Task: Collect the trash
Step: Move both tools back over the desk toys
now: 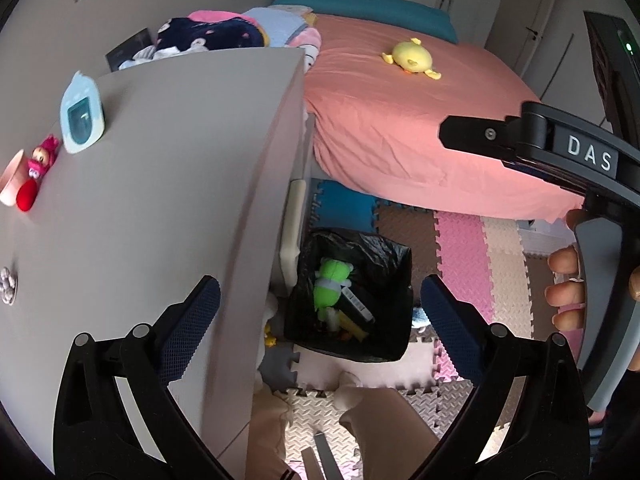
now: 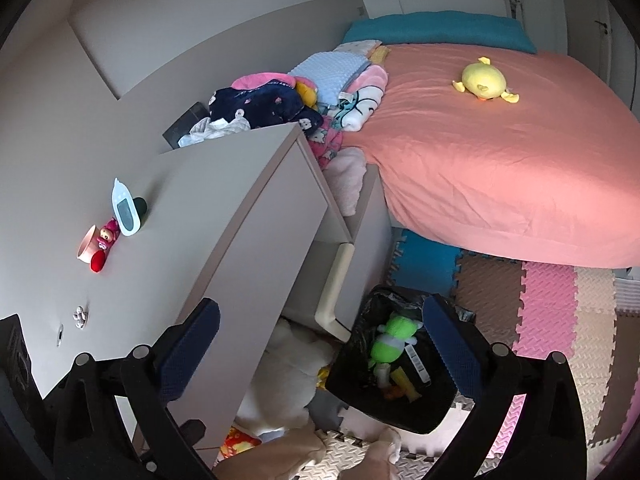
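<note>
A black-lined trash bin [image 1: 394,344] stands on the floor beside the desk; it also shows in the right wrist view [image 2: 420,420]. Inside lie a green plush toy [image 1: 330,282], a dark box and yellow scraps. The toy also shows in the right wrist view [image 2: 390,342]. My left gripper [image 1: 320,316] is open and empty, high above the bin. My right gripper [image 2: 320,344] is open and empty, above the bin and desk edge. In the left wrist view the right gripper's body [image 1: 560,148] shows at the right, held by a hand.
A grey desk [image 1: 160,168] at the left carries a blue-white gadget [image 1: 82,118], a small doll [image 1: 38,160] and a pink cup [image 1: 10,178]. A bed with a pink sheet [image 1: 400,120] holds a yellow plush duck [image 1: 412,58] and piled clothes [image 1: 216,36]. Foam puzzle mats [image 1: 472,264] cover the floor.
</note>
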A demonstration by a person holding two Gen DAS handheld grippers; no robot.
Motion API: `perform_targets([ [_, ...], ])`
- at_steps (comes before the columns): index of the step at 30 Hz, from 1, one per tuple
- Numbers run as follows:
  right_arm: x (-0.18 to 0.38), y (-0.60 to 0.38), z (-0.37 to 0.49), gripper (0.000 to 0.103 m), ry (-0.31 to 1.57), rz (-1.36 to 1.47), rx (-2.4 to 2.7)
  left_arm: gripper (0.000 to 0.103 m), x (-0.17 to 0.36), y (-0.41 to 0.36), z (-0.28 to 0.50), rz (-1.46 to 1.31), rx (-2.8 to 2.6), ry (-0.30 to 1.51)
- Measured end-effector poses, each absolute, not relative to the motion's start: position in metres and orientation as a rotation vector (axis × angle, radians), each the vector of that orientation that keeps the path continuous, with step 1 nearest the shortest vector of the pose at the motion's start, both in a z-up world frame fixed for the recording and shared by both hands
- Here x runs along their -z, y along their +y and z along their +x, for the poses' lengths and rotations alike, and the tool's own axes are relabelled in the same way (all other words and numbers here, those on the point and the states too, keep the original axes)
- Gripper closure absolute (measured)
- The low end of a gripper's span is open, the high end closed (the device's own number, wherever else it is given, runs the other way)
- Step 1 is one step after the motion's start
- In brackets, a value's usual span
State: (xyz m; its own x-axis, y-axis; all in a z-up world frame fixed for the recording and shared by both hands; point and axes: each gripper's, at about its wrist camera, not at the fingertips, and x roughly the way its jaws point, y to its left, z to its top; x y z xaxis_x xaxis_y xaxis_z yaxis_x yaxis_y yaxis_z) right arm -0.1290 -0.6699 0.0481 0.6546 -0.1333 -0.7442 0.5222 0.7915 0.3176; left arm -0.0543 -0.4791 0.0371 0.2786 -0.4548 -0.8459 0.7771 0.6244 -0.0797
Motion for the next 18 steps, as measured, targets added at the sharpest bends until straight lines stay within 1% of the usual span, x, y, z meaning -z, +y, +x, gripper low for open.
perform_targets([
  [9, -0.057, -0.638, -0.1, 0.002, 0.765, 0.525, 0.341, 0.006, -0.041, -0.436, -0.021, 0.324, 0.784, 0.979],
  [18, -0.063, -0.588, -0.054, 0.002, 0.767, 0.484, 0.25, 0.006, -0.048, -0.371, 0.016, 0.272, 0.661, 0.956],
])
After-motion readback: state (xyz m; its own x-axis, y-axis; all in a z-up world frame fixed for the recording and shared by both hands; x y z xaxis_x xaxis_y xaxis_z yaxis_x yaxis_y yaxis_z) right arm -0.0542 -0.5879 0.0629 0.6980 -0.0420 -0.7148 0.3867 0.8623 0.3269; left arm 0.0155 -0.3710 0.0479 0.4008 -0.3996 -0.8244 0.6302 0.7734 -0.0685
